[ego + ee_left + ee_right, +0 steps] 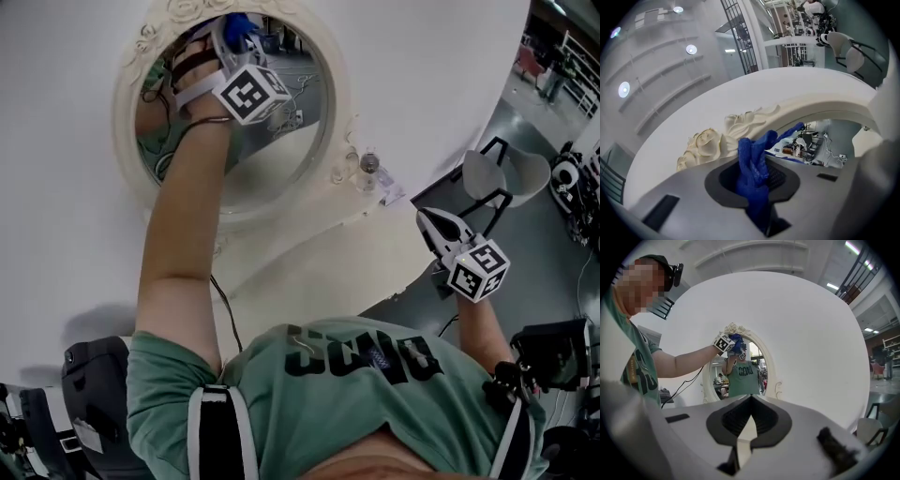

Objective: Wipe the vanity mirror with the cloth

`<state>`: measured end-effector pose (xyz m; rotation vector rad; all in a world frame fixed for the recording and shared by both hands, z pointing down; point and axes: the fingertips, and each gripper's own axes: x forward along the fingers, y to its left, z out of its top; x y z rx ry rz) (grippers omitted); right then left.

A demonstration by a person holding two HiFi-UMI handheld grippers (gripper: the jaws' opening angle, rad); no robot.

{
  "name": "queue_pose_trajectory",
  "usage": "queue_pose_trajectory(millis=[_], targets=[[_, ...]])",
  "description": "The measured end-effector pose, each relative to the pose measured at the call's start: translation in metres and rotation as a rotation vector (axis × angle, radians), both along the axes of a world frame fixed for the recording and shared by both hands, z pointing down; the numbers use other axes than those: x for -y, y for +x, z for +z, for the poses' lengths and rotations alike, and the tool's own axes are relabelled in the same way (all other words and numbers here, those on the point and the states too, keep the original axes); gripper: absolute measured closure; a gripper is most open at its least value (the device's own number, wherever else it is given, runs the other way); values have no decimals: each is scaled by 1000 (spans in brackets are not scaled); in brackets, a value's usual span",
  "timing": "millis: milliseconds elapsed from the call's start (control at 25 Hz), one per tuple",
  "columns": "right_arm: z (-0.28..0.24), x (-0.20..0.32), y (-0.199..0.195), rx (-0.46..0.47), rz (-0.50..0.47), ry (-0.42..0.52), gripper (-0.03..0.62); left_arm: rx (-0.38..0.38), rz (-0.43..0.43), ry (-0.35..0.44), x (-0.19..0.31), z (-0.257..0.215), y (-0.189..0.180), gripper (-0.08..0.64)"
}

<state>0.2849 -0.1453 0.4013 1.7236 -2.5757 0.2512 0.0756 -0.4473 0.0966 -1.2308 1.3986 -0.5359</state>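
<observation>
The fingers of the left gripper (757, 174) are clamped on the blue cloth (751, 157). The cloth is up at the top edge of the vanity mirror (281, 159), just under the carved roses (710, 143) on its frame. The right gripper (749, 420) has its fingers together with nothing in them. It is held low, well apart from the mirror. A small bottle (369, 167) stands on the surface just beside the frame.

Logged: deep blue throughout the textured fabric cloth (752, 171), cream-ivory on the carved oval mirror frame (336, 94), plain white on the wall (450, 75), black-and-white squares on the marker cube (249, 92), sage green with dark lettering on the T-shirt (328, 394).
</observation>
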Motion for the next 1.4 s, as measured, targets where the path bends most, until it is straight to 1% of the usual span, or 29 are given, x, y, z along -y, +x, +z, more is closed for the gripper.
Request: queue_pose_trajectory(millis=[120,240,320,360,400,440,520,560,640,720,800,840,960,1080,1160,1280,1360,1400], targets=[[6,0,3,9,9,-12,588,22,13,-30,7,12,32,485],[15,3,10,26,26,-26,588,44,44,-35,13,28,72,488],[25,4,14,41,37,-50,588,85,72,-65,20,57,101,491],[30,4,15,49,40,-63,588,121,88,-86,24,78,117,492],[35,6,17,55,43,-76,588,174,92,-101,28,102,133,495],[40,8,18,60,45,-87,588,254,70,-102,32,128,145,499],[50,12,21,74,48,-102,588,444,-1,-87,38,187,161,499],[55,14,21,81,48,-107,588,528,-9,-98,38,222,167,499],[63,19,22,89,44,-113,588,689,-1,-149,38,300,171,500],[71,24,21,100,37,-119,588,857,2,-223,34,382,156,500],[78,26,20,116,33,-130,588,1022,-13,-299,26,455,125,500],[82,27,20,120,30,-136,588,1093,-26,-332,22,484,106,500],[89,30,19,128,17,-153,588,1270,-75,-428,11,537,50,500],[90,30,12,141,-1,-156,588,1430,-103,-525,-2,561,-3,501],[87,30,9,146,-9,-141,588,1499,-94,-565,-8,562,-32,502],[81,27,9,144,-19,-118,588,1547,-94,-647,-18,561,-71,502],[77,23,12,141,-32,-111,588,1547,-131,-696,-23,562,-91,501],[76,22,13,142,-37,-106,588,1527,-146,-724,-24,563,-97,502]])
